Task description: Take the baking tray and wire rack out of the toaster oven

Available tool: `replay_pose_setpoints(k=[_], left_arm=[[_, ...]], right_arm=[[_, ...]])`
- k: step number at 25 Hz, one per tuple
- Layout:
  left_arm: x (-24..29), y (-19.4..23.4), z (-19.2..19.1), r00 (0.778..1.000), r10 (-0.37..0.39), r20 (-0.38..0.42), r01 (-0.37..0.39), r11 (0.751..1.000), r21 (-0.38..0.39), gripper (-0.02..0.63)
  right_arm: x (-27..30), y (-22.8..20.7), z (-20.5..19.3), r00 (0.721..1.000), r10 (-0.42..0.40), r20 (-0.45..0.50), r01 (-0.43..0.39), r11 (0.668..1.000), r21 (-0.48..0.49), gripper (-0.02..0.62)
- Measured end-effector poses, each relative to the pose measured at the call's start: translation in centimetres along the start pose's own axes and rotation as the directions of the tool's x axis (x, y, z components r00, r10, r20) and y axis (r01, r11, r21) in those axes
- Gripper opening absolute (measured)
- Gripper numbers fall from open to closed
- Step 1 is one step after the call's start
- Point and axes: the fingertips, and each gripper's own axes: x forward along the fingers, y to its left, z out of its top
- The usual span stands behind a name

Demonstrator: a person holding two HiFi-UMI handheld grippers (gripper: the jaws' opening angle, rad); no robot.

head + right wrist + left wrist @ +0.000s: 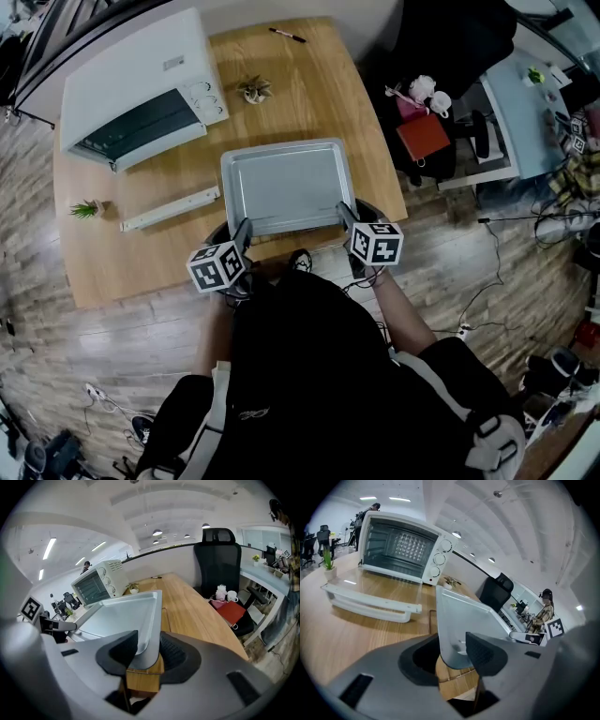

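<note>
We pinch the baking tray (pixel 286 186) by its two near corners, one in the left hand-held gripper (pixel 450 656), one in the right hand-held gripper (pixel 149 651), to hold it level; it is over the near edge of the desk (pixel 309 84), well apart from the toaster oven (pixel 141 89).

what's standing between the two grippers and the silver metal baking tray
Nothing visible does. The left gripper is shut on the near left corner of the silver metal baking tray, the right gripper on its near right corner, pads straight on the rim, well clear of the white toaster oven.
</note>
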Motion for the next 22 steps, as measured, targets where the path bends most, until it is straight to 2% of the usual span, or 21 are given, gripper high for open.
replay_pose_setpoints(k=[5, 12, 16, 22], left_arm=[[1.0, -1.1, -2.5, 0.999, 0.041, -0.020, -0.042, 0.998, -0.044, 0.183], [2.5, 0.4, -4.6, 0.992, 0.108, -0.063, -0.113, 0.989, -0.091, 0.181], [3.2, 1.0, -4.8, 0.987, 0.140, -0.074, -0.146, 0.985, -0.088, 0.181], [4.3, 1.7, -6.2, 0.985, 0.137, -0.107, -0.148, 0.984, -0.096, 0.182]], right_arm=[[0.4, -2.2, -1.2, 0.999, 0.028, -0.039, -0.029, 1.000, -0.011, 0.153], [2.8, -2.8, -3.2, 0.993, 0.041, -0.107, -0.042, 0.999, -0.001, 0.153], [3.6, -2.9, -3.3, 0.993, 0.021, -0.114, -0.023, 1.000, -0.017, 0.153], [4.1, -3.1, -3.9, 0.991, -0.018, -0.131, 0.012, 0.999, -0.044, 0.154]])
